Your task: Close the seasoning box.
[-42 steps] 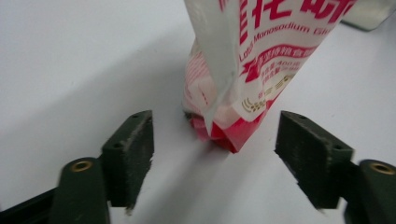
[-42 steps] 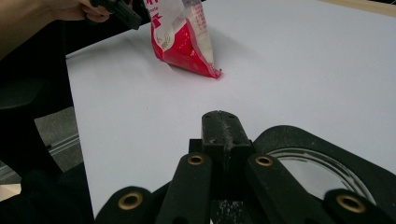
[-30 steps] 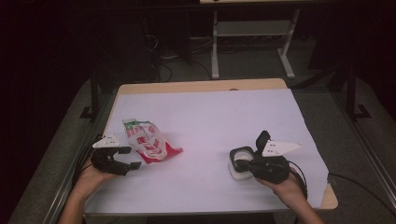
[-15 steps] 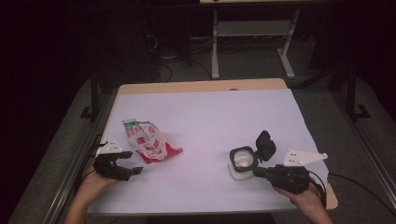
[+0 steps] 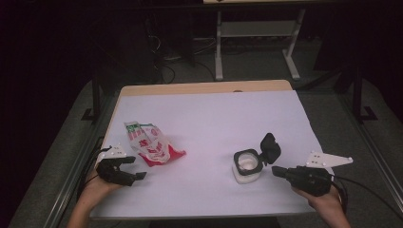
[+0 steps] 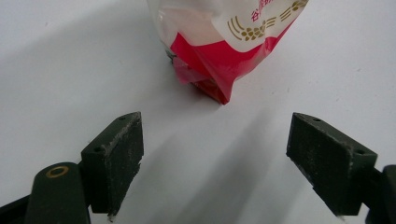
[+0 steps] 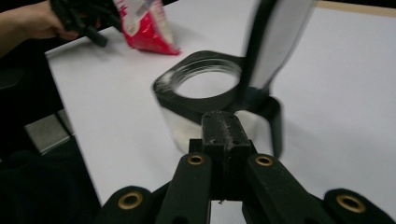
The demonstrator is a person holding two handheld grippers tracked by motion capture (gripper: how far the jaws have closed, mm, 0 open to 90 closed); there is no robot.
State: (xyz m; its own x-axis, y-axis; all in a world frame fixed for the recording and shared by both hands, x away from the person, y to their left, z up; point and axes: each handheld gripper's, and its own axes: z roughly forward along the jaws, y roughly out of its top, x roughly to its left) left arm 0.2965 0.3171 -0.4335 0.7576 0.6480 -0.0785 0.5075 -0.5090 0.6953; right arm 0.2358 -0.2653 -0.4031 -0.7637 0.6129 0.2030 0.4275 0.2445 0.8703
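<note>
Left hand-held gripper (image 5: 138,176) sits low at the near left of the white-covered surface (image 5: 209,118), held in the person's left hand (image 5: 97,186). Its jaws stand spread wide with nothing between them; in the left gripper view the bare surface shows in the gap. Just ahead of it lies the red, white and green crinkled plastic food bag (image 5: 151,146), its red bottom corner pointing toward the gripper, near but not touching either jaw.

Right hand-held gripper (image 5: 275,172) is at the near right, held in the right hand (image 5: 325,204), jaws pressed together on nothing. Its tip points at the small clear square container with a black rim and white powder inside (image 5: 247,166), which stands upright on the surface just beside the tip; contact cannot be judged. The container's black hinged lid (image 5: 270,147) stands open, tilted up on the side toward the right gripper.

Bag and container lie well apart, with open surface between them.
</note>
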